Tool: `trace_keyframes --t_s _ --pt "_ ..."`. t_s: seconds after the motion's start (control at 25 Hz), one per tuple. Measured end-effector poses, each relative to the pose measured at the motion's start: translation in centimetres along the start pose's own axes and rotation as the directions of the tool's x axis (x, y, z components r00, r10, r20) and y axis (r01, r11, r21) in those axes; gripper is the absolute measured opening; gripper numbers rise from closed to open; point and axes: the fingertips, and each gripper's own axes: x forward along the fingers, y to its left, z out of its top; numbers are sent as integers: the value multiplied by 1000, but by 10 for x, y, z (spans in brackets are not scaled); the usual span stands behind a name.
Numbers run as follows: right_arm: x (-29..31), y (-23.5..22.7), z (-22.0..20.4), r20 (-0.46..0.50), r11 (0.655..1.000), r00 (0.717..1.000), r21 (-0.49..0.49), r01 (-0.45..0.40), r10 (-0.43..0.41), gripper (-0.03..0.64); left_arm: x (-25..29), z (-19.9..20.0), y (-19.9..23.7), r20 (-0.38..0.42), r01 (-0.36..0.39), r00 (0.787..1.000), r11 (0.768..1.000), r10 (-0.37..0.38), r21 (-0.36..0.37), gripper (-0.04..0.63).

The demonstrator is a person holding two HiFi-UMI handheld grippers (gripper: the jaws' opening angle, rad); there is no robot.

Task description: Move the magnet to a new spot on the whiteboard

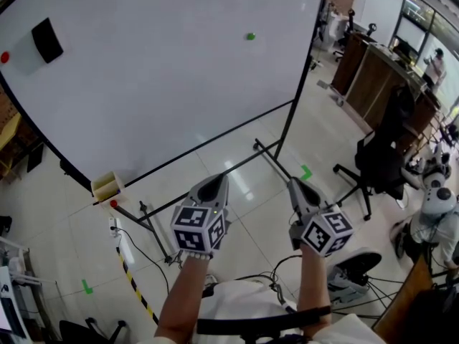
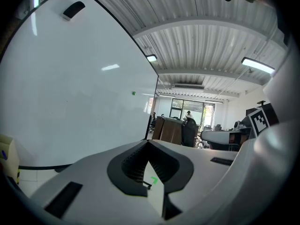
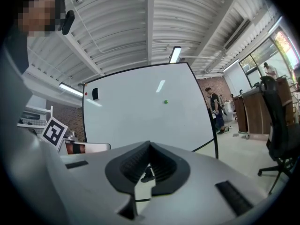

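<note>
On the whiteboard (image 1: 165, 70), the green magnet (image 1: 250, 36) sits well beyond the left gripper (image 1: 215, 183) and right gripper (image 1: 296, 186). Both are clenched empty, and reaching unopened would likely knock it loose.

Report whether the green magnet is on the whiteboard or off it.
On: the green magnet sits against the whiteboard, on its white face.

The person wears a white top (image 1: 240, 299) with a dark strap (image 1: 258, 326) running across it at the near edge. The left gripper (image 1: 218, 180) and the right gripper (image 1: 295, 185) have smooth light-grey shells that taper to a point, and each carries a cube (image 1: 198, 228) faced with black-and-white square markers. The jaws are lined with black ribbed pads (image 2: 132, 165), and dark rectangular slots (image 2: 63, 199) are set in the grey casing to either side.
</note>
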Motion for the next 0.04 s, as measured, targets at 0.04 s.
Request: trace_keyframes --t_s 0.04 --pt "-1 0 1 1 1000 1000 -1 -1 1 3 -1 0 -1 0 -2 1000 1000 2 0 -6"
